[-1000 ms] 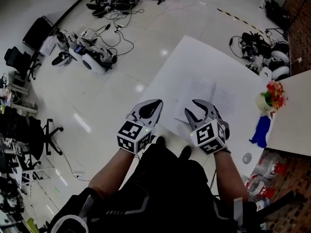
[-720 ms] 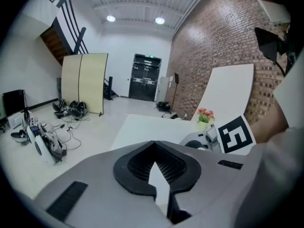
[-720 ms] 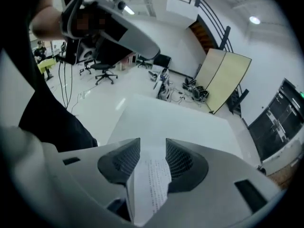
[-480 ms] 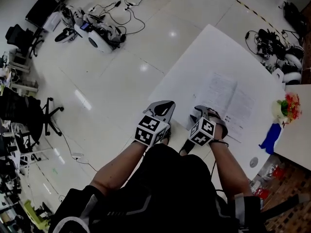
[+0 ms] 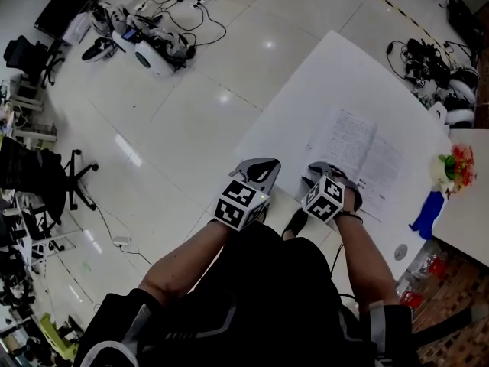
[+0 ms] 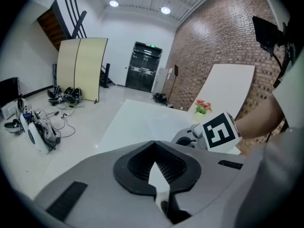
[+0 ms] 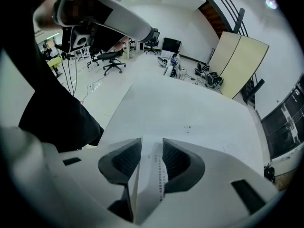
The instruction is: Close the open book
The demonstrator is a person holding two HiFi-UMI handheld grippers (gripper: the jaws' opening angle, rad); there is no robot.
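Note:
An open book (image 5: 359, 153) with printed pages lies flat on the white table (image 5: 328, 75), near its front edge. My right gripper (image 5: 325, 169) points steeply down over the book's near left corner. In the right gripper view its jaws (image 7: 152, 144) stand apart, having just been opening, and a printed page edge (image 7: 156, 177) shows between them without the pads pressing on it. My left gripper (image 5: 263, 164) hovers at the table's front edge, left of the book. Its fingertips (image 6: 153, 143) meet, with nothing held.
A flower pot (image 5: 452, 167) and a blue cloth (image 5: 426, 209) sit at the table's right end, by a second table (image 5: 470, 228). Cables and devices (image 5: 145, 44) litter the floor at far left, with office chairs (image 5: 46, 182) beyond. The person's feet (image 5: 294, 224) are at the table's edge.
Both grippers have come down toward the table's front edge. The right one has tipped downward over the book's near corner. Over the last half second they have barely moved.

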